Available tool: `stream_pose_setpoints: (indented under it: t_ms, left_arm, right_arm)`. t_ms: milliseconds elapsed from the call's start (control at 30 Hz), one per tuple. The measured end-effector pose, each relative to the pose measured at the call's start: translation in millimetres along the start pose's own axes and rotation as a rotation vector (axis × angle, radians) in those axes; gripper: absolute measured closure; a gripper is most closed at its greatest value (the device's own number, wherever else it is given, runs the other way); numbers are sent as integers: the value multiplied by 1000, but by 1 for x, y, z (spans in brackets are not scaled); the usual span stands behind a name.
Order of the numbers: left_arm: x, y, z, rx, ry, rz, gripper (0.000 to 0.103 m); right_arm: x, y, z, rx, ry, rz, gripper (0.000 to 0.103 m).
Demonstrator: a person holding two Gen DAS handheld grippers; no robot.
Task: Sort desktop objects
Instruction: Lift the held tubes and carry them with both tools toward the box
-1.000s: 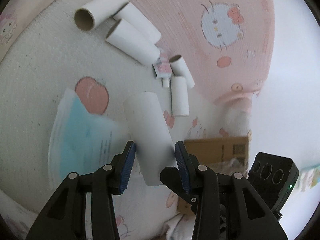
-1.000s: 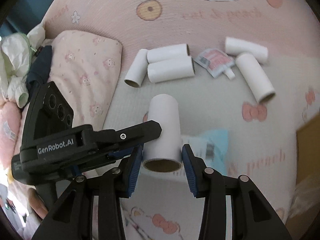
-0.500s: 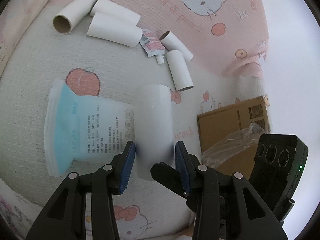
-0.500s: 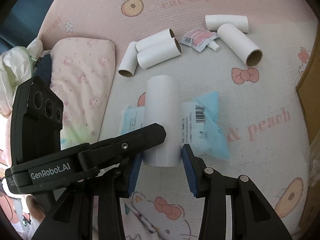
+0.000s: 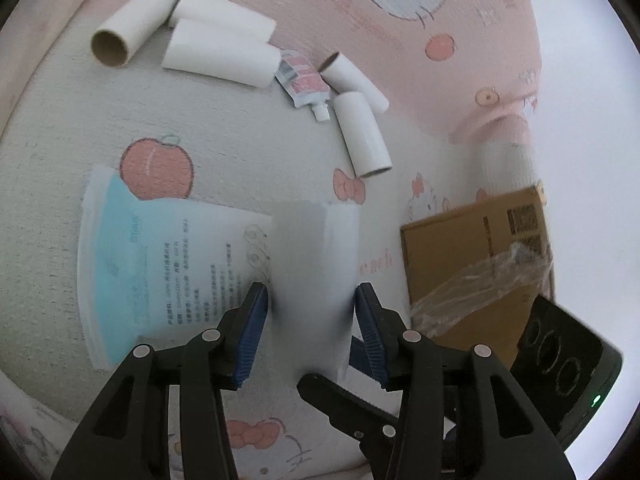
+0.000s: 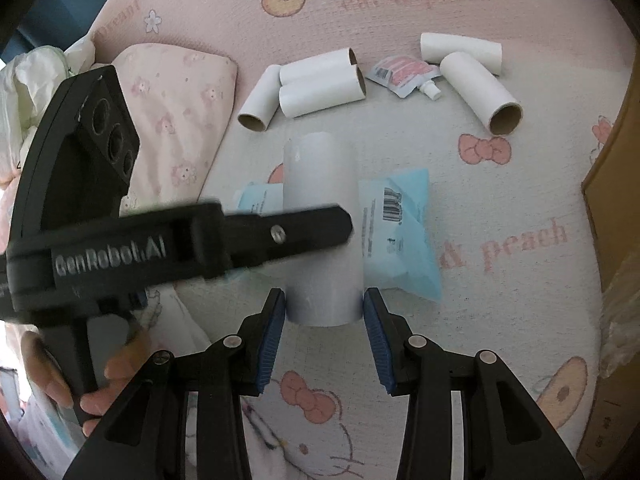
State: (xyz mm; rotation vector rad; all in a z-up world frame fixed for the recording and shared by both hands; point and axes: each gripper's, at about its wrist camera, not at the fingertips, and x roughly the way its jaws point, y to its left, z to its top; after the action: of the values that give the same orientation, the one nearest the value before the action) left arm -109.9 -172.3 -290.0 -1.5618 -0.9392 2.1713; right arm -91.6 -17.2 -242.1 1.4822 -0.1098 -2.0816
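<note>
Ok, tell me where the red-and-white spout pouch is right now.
The red-and-white spout pouch lies on the mat at the far side in the right wrist view, between the group of three cardboard tubes and the pair of tubes.

Pink cartoon-print blanket (image 6: 400,8) underneath — flowered pillow (image 6: 180,92) at its edge, crumpled white bag (image 6: 36,76) beyond

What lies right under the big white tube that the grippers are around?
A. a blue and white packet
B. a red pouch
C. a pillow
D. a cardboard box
A: the packet shows on both sides of the tube, which crosses over it.
</note>
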Motion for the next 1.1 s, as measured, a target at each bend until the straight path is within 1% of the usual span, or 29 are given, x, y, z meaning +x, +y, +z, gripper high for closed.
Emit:
stream_pose_setpoints:
  t_ms: [67,133,233,333,467,533,633,767,900,1100]
  left_arm:
    - [-1,4,2,-22,-6,-18,54]
    - [-1,4,2,-23,-8,-26,56]
    - [-1,2,1,-14,-13,-27,56]
    - [-1,0,-1,-5,-9,-29,56]
    - [0,-1,-2,2,-14,-17,56]
    - [0,-1,-2,2,-15,-16,56]
    - [1,-2,-2,14,-14,-9,56]
    - [0,-5,-3,29,-20,4,56]
    - [1,-5,-4,28,-10,6,56]
    - [0,-18,-8,33,-20,26,56]
  right_arm:
    - [-1,2,0,-16,-1,-12,65]
    - [-1,4,0,-33,-2,-27,65]
    - [-2,4,-1,-35,-9,-31,65]
    - [-3,1,-1,-12,-20,-14,64]
    - [-3,-10,-1,80,-55,44,64]
    - [0,-15,-1,116,-47,80,63]
    - [3,-18,-1,133,-50,112,63]
    - [4,-20,-2,145,-50,121,63]
    - [3,-20,-3,147,-54,123,63]
    - [-2,-21,-6,138,-60,113,62]
